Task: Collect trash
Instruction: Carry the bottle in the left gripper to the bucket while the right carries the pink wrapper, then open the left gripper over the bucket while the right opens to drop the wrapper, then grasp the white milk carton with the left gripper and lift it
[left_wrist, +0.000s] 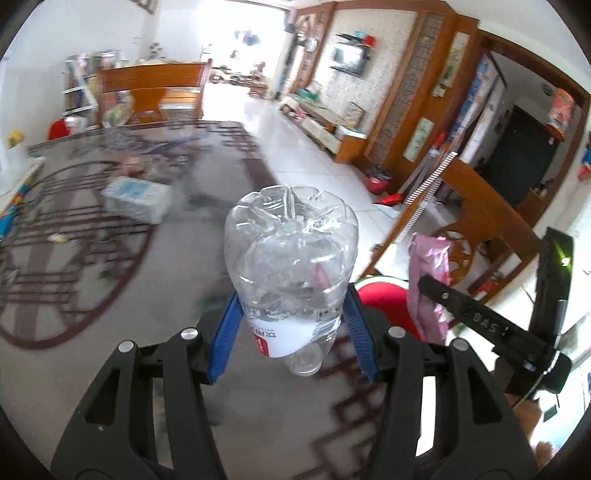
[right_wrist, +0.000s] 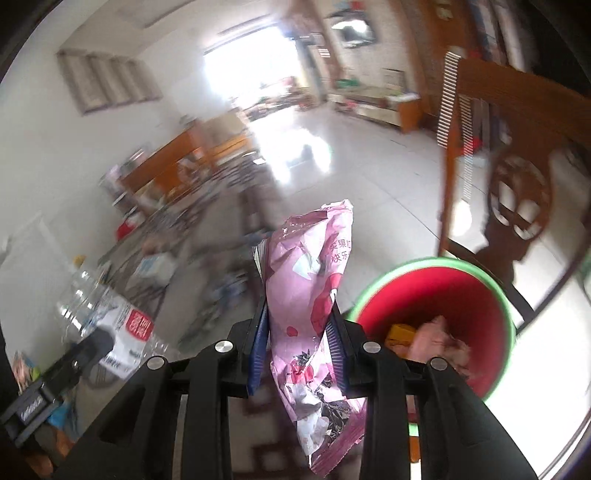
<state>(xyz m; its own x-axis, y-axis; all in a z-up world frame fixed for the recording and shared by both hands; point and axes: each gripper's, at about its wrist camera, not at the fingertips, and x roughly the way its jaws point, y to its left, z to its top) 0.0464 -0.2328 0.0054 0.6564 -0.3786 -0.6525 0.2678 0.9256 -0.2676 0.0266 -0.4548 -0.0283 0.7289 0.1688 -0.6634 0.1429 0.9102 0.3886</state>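
Note:
My left gripper (left_wrist: 291, 306) is shut on an empty clear plastic bottle (left_wrist: 291, 254) with a white and red label, base pointing away, held over the table's right edge. The same bottle (right_wrist: 96, 314) shows at the lower left of the right wrist view. My right gripper (right_wrist: 297, 314) is shut on a crumpled pink snack wrapper (right_wrist: 314, 295), which stands up between the blue pads. That wrapper (left_wrist: 430, 273) and the right gripper's black body appear at the right of the left wrist view. A red bin with a green rim (right_wrist: 436, 295) sits just right of the wrapper, holding pink and yellow scraps.
The patterned glass table (left_wrist: 92, 295) carries a blue and white tissue pack (left_wrist: 136, 195), small scraps and a rolled colourful item at the left edge. A carved wooden chair (right_wrist: 517, 177) stands behind the bin. White tiled floor stretches beyond; the red bin (left_wrist: 384, 299) peeks below the table edge.

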